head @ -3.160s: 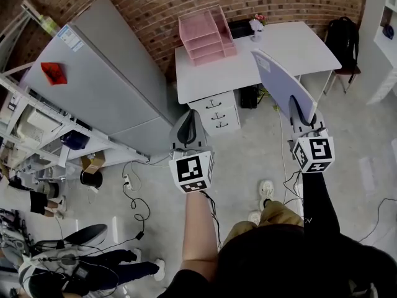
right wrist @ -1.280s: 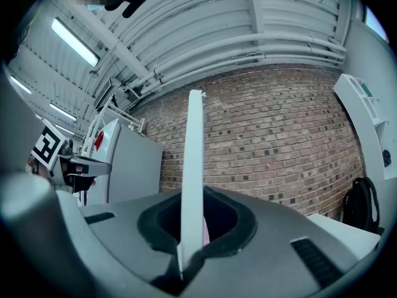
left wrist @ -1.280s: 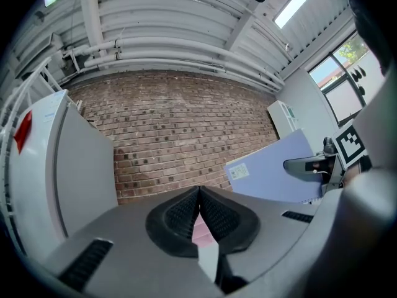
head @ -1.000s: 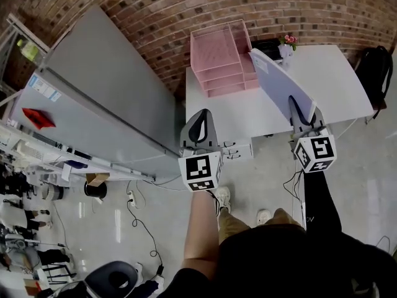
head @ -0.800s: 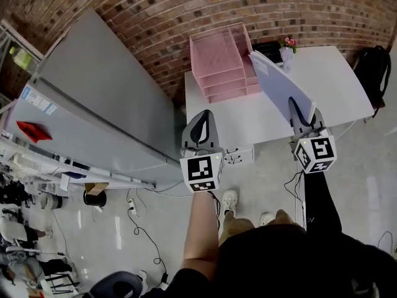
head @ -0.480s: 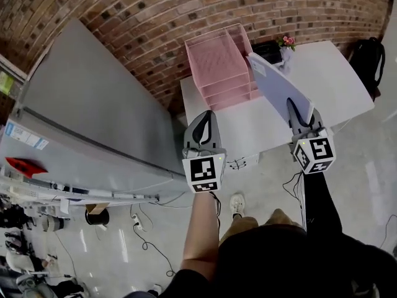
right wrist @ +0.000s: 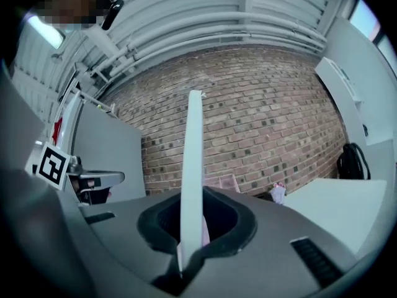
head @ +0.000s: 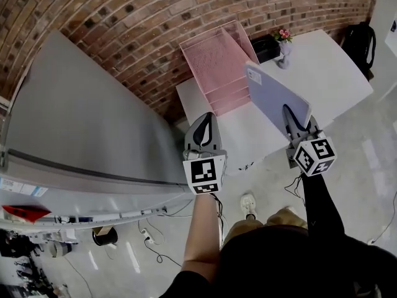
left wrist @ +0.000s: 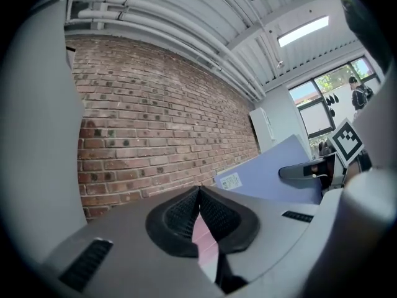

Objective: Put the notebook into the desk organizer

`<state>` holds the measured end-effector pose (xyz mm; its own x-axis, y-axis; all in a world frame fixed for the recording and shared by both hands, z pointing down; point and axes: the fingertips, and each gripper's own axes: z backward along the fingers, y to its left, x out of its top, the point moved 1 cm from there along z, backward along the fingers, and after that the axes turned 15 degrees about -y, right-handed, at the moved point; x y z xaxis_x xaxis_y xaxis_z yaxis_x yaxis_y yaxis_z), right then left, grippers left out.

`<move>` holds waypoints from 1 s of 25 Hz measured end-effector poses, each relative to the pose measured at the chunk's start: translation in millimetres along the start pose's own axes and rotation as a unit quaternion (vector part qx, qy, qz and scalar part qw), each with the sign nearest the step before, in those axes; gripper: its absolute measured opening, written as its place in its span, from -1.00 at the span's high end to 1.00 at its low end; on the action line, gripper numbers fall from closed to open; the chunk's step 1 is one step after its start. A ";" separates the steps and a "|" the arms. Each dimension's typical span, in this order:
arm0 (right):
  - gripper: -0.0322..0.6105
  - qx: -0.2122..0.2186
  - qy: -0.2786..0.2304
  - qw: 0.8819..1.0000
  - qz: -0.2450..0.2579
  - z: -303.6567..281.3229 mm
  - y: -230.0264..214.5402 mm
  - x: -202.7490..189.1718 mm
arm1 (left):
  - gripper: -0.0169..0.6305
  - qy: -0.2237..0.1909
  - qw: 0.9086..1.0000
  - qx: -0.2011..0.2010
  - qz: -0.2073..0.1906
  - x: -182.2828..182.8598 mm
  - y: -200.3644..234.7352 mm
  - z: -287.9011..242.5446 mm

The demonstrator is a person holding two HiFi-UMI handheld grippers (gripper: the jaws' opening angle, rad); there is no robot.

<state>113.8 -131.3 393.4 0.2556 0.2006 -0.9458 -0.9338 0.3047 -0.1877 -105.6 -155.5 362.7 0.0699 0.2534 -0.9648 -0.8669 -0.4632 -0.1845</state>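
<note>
A pale lilac notebook (head: 276,95) stands on edge in the air, and my right gripper (head: 296,121) is shut on its near end. In the right gripper view the notebook (right wrist: 192,166) rises as a thin upright slab from between the jaws. The pink stacked desk organizer (head: 218,64) sits at the back left of the white desk (head: 322,67), against the brick wall, just left of and beyond the notebook. My left gripper (head: 203,126) is shut and holds nothing, over the desk's left front edge. In the left gripper view the notebook (left wrist: 273,176) shows at right.
A small vase of pink flowers (head: 284,42) stands on the desk by the wall, right of the organizer. A large grey cabinet (head: 80,129) fills the left. A black backpack (head: 360,42) rests beyond the desk's right end. A person's feet (head: 248,203) are on the floor below.
The desk and organizer have drawn nearer and now lie right under both grippers. The notebook stays in the right gripper, now beside the organizer. Both grippers keep their state.
</note>
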 end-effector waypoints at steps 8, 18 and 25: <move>0.76 -0.054 -0.009 0.980 -0.192 6.2 3.9 -39.8 | 0.90 0.001 1.000 -0.026 0.008 -13.3 15.2 -2.8; 0.76 -0.089 -0.076 0.878 -0.464 8.3 6.4 -77.8 | 0.90 -0.004 0.999 -0.046 0.009 -13.7 25.2 -7.7; 0.76 -0.060 -0.151 0.750 -0.641 12.4 12.4 -101.8 | 0.90 -0.006 0.999 -0.046 0.013 -11.8 36.9 -6.6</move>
<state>79.3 -136.4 490.7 0.9909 0.0221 0.1328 0.1172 0.3442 -0.9315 -135.1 -181.2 366.1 0.0421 0.2509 -0.9671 -0.8193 -0.5453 -0.1772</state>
